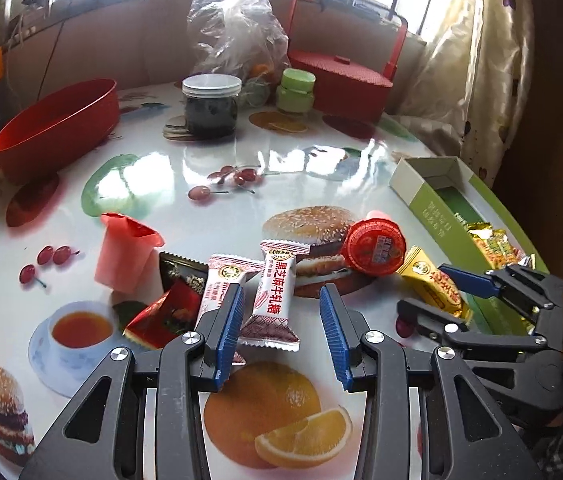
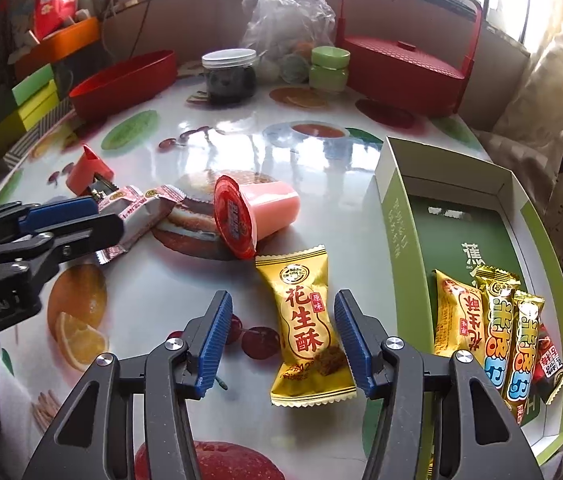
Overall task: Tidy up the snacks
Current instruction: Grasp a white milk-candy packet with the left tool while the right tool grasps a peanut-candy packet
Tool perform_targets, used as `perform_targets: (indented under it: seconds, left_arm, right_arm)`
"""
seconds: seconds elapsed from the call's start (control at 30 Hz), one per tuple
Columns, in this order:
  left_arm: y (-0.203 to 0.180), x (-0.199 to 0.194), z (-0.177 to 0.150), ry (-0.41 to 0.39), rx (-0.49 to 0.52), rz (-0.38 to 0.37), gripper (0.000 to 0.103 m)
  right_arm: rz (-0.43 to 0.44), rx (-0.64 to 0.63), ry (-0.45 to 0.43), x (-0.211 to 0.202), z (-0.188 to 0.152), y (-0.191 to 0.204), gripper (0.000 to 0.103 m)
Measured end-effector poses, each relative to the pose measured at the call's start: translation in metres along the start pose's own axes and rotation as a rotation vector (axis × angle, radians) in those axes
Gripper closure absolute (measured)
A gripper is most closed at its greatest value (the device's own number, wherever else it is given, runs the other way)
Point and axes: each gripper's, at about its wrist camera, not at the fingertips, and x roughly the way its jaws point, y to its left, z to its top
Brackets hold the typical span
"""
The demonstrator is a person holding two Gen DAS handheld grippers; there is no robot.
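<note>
Gold peanut-crisp packet [image 2: 308, 328] is straddled by the open right claw [image 2: 285, 344]; closing is needed, then transfer to the green box [image 2: 395, 216] at two o'clock. The left claw [image 1: 281, 336] is held open over a white nougat packet [image 1: 275, 292].

You can read 花生酥 on the gold wrapper [image 2: 308, 330], 黑芝麻牛轧糖 on the white wrapper [image 1: 275, 294], 米老 on two yellow bars [image 2: 499, 320] in the green box [image 2: 395, 216], and "Robot.AI" on the left gripper [image 2: 81, 216].

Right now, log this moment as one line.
left gripper: open over white candy | right gripper: open around gold candy | green box: several snacks inside
</note>
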Motion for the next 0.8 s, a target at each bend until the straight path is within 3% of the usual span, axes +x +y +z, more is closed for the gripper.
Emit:
perform_targets:
  seconds: [0.07, 0.23, 0.73, 0.8]
  left_arm:
    - [-0.002, 0.005, 0.0, 0.011, 0.013, -0.003, 0.062]
    - [-0.006, 0.014, 0.0, 0.032, 0.027, -0.004, 0.062]
    - [-0.013, 0.025, 0.001, 0.041, 0.058, 0.039, 0.063]
    - [-0.014, 0.025, 0.001, 0.04, 0.059, 0.055, 0.074]
  right_arm:
    - [-0.011, -0.005, -0.004, -0.001, 0.0, 0.001, 0.064]
    - [0.011, -0.009, -0.005, -0.003, -0.002, 0.005, 0.079]
    - [0.033, 0.018, -0.009, -0.009, -0.009, 0.006, 0.08]
    - [0.031, 0.026, -0.012, -0.009, -0.009, 0.005, 0.08]
